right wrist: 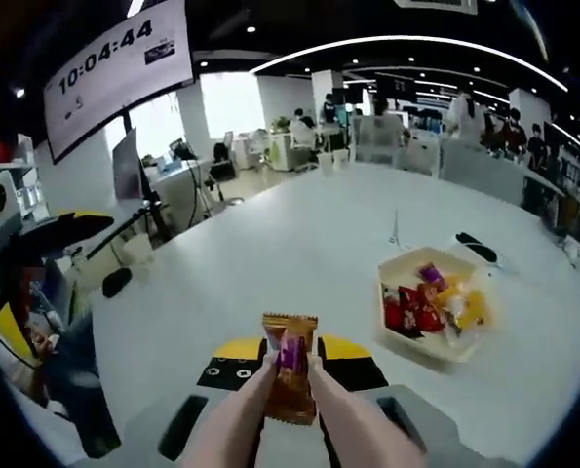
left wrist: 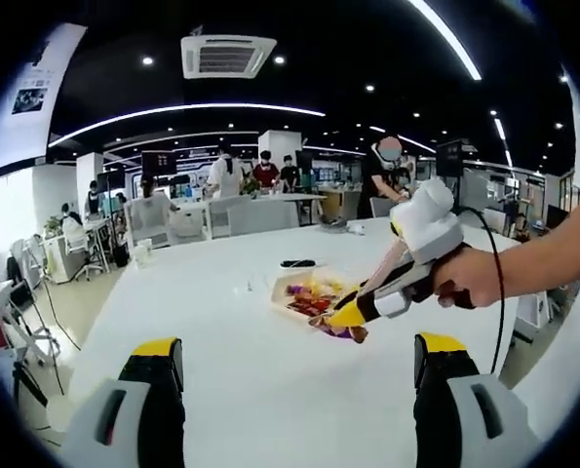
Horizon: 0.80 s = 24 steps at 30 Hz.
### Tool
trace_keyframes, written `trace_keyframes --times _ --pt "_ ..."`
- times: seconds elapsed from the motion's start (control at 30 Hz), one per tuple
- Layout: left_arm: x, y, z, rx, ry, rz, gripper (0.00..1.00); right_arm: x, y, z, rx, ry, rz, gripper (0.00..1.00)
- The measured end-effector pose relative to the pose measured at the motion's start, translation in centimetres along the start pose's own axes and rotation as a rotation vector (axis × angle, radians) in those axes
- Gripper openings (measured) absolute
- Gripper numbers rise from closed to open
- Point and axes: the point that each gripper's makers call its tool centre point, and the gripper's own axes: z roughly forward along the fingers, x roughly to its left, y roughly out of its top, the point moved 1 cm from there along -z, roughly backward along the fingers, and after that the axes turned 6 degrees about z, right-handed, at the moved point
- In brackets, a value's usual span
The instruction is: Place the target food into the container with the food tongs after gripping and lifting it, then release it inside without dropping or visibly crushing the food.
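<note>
In the right gripper view my right gripper [right wrist: 290, 349] is shut on a pair of pale food tongs [right wrist: 239, 414]. The tong tips pinch an orange-brown snack packet [right wrist: 290, 380] with a purple patch, held upright above the white table [right wrist: 299, 244]. The beige container [right wrist: 382, 304], with several wrapped snacks inside, sits on the table to the right of the packet. In the left gripper view my left gripper [left wrist: 299, 344] is open with nothing between its jaws. There the right gripper [left wrist: 356, 310], held by a hand, hovers with the packet [left wrist: 343, 331] at the container's [left wrist: 282, 294] near right edge.
A black flat object [right wrist: 475, 246] and a small clear stand [right wrist: 395, 232] lie beyond the container. A dark mouse [right wrist: 117, 282] lies near the table's left edge, beside a seated person. Desks, chairs and several people [left wrist: 226, 175] fill the room behind the table.
</note>
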Motion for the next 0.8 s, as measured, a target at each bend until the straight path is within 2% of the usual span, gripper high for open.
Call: trace_keyframes --times 0.23,0.57,0.8 --pt "-1.0 0.6 0.7 -0.008 -0.018 0.008 0.99 -1.1 -0.6 -2.7 -0.018 -0.025 0.016 0.19" --pt "-0.8 2.0 1.7 -0.017 -0.034 0.047 0.99 -2.9 0.4 -4.5 -0.066 -0.054 0.032 0.20" --pt "-1.2 2.2 2.7 -0.020 -0.055 0.055 0.99 -4.2 0.3 -5.7 -0.076 -0.078 0.034 0.20"
